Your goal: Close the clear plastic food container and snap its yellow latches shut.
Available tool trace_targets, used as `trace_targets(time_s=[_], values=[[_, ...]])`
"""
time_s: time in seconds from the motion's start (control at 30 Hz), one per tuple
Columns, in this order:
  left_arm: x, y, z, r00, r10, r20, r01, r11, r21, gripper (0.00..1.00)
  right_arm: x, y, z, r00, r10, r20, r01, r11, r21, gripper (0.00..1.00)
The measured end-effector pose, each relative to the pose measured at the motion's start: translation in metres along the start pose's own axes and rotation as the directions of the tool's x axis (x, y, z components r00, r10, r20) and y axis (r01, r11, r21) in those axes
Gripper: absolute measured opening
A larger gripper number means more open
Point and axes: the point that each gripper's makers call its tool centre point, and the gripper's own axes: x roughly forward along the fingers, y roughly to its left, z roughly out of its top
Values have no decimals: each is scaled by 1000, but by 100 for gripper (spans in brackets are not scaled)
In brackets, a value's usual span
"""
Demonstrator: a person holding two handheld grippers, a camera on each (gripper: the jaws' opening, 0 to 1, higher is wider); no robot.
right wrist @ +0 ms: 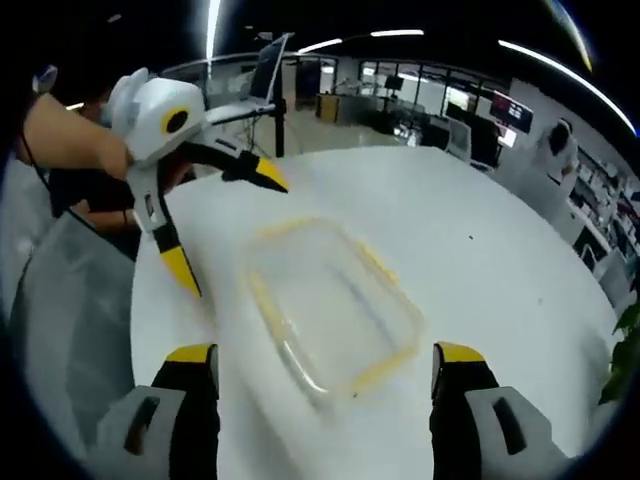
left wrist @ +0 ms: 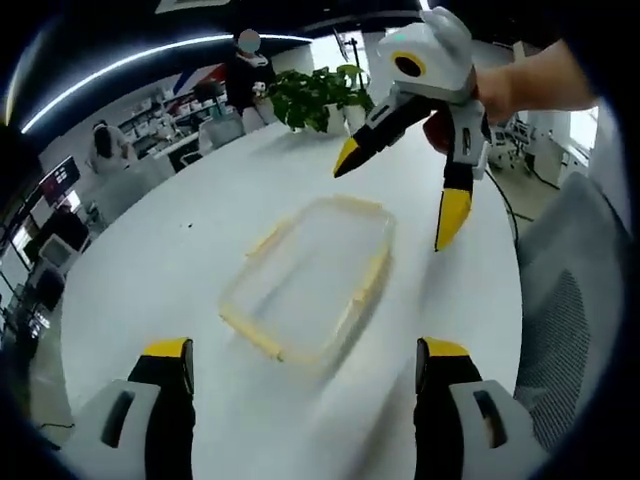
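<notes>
A clear plastic food container (left wrist: 310,275) with yellow latches lies flat on the round white table (left wrist: 150,290), blurred by motion. My left gripper (left wrist: 300,365) is open just short of its near edge. My right gripper (left wrist: 395,200) hangs open above the container's far right side, its yellow tips spread wide. In the right gripper view the same container (right wrist: 335,300) sits ahead of my open right gripper (right wrist: 325,370), and my left gripper (right wrist: 230,230) stands open over its upper left side. Whether the lid is pressed down I cannot tell.
A potted green plant (left wrist: 320,95) stands at the table's far edge, with a person (left wrist: 248,70) behind it. A grey mesh chair (left wrist: 570,320) is by the table's right side. Desks and monitors (right wrist: 440,105) fill the room beyond.
</notes>
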Motion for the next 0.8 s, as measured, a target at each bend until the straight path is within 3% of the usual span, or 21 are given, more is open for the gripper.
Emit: trace_targets(time_s=[0.23,0.5,0.8], values=[[-13,1,2,998,38,55,-34,996,-80,92,-9,7,-4,998,-37,41,37,999,13,88],[-20,-10,-11,998,51,41,-47,994,-96,90,-20,17,-21,997,-58,43,56,997,51,85],[-31,-23,-20,998,42,51,-36,992,-123,90,-38,24,-31,990,-105,93,98,992,75,83]])
